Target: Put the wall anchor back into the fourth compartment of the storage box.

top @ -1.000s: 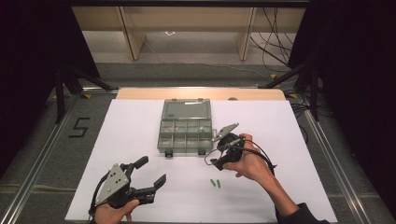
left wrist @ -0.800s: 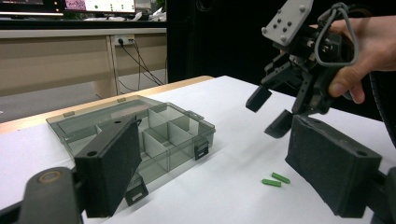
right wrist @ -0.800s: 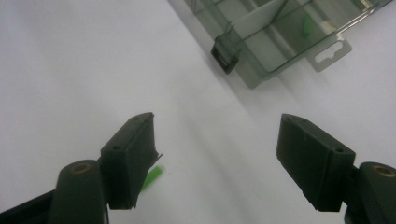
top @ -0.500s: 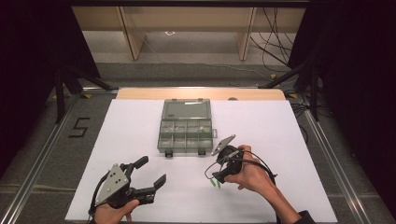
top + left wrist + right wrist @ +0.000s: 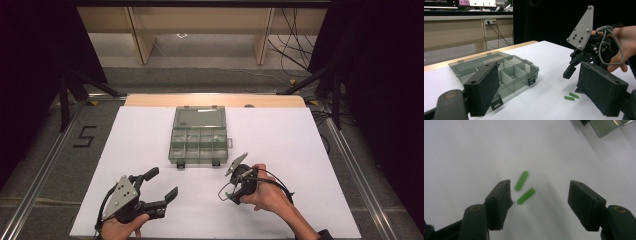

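currently the right gripper (image 5: 227,191) hangs tipped downward over the white table sheet (image 5: 300,150), on the person's side of the clear grey plastic compartment box (image 5: 199,141) and toward that box's right front corner. its jaws stand wide apart and hold nothing. two small green plastic sticks (image 5: 524,187) lie flat on the sheet between the jaws, close to the jaw at the left of the right gripper view and well clear of the other; whether that jaw touches the nearer stick cannot be told. the sticks lie side by side, just apart, roughly parallel. in the left gripper view the same sticks (image 5: 571,96) lie on the sheet below the right gripper (image 5: 571,80), well apart from the box (image 5: 496,72).

the left gripper (image 5: 159,185) sits low in front of the box's left front corner, well apart from it, jaws spread wide and empty. the box lies open, lid flat on its far side, dividers visible.
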